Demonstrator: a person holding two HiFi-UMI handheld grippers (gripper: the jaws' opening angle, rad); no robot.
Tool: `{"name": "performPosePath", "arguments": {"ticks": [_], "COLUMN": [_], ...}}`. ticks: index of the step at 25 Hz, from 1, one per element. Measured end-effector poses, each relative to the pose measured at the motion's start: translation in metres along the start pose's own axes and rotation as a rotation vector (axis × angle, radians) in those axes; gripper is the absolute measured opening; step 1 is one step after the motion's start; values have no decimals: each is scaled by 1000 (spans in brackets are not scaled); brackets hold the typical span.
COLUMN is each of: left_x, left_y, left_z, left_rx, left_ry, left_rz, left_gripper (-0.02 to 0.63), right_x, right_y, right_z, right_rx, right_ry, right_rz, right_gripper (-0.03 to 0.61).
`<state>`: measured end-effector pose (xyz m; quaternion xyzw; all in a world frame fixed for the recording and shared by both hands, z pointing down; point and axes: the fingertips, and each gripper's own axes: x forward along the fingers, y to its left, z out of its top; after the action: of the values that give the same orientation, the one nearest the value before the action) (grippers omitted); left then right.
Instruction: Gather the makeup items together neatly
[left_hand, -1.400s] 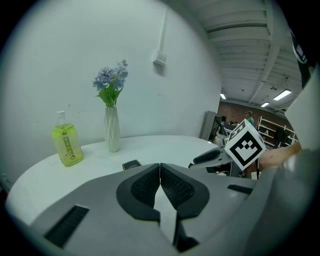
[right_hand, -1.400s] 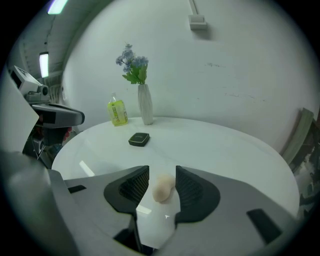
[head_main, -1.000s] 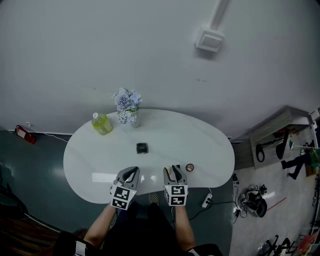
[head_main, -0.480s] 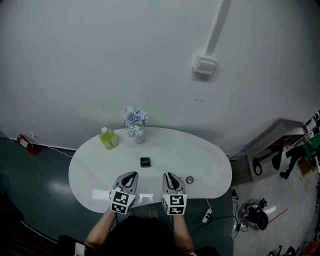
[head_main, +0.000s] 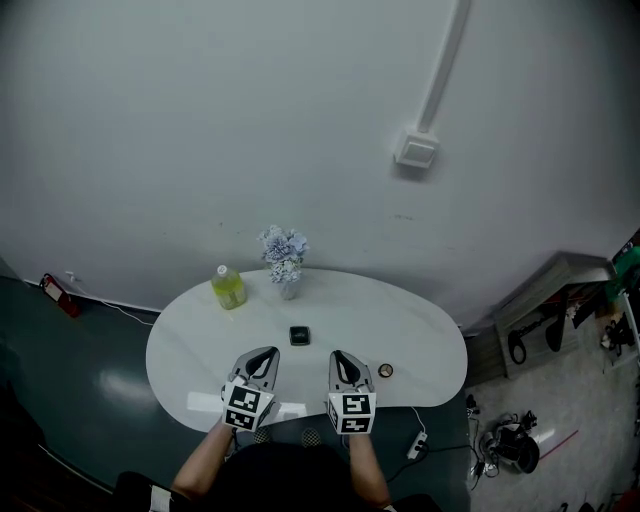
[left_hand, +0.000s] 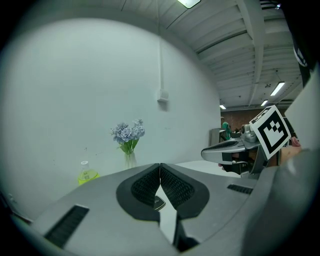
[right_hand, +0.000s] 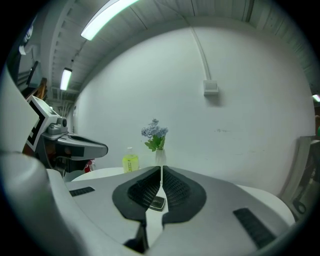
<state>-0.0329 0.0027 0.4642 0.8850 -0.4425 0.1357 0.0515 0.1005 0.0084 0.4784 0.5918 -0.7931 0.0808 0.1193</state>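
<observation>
At bottom centre the left gripper (head_main: 265, 353) and right gripper (head_main: 343, 357) hover over the white table's (head_main: 420, 345) near edge, both pinched together on nothing, the right's jaws having just been closing, while just beyond lie a dark square compact (head_main: 299, 335) mid-frame and, probably, a small round pot (head_main: 385, 370) to its lower right, with a yellow bottle (head_main: 229, 288) and flower vase (head_main: 286, 262) farthest up

The table (head_main: 420, 340) looks glossy and smooth, the bottle (head_main: 228, 288) clear plastic, the right tongs (right_hand: 161, 171) matt grey plastic.

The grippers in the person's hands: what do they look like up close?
The left gripper and right gripper look alike: smooth grey shells that taper to two jaws, lined with black ribbed pads. Each carries a white cube printed with black square markers.
</observation>
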Motion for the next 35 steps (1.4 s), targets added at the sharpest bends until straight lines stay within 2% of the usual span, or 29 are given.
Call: {"name": "performPosePath", "arguments": {"ticks": [10, 17, 27, 35], "left_x": [-9, -13, -5, 20], "left_y": [13, 29, 68, 87], "left_z": [-4, -14, -43, -75], "left_rx": [-25, -16, -23, -69], "left_ry": [-3, 13, 54, 116], "left_rz": [13, -26, -96, -119], "left_gripper": [20, 20, 20, 20], "right_x": [3, 13, 40, 78], "right_y": [15, 30, 51, 58], "right_z": [-1, -11, -39, -62], "right_rx": [3, 36, 63, 81], "right_ry": [11, 41, 125, 201], "right_rz": [14, -6, -77, -58], "right_gripper": [40, 40, 40, 40]}}
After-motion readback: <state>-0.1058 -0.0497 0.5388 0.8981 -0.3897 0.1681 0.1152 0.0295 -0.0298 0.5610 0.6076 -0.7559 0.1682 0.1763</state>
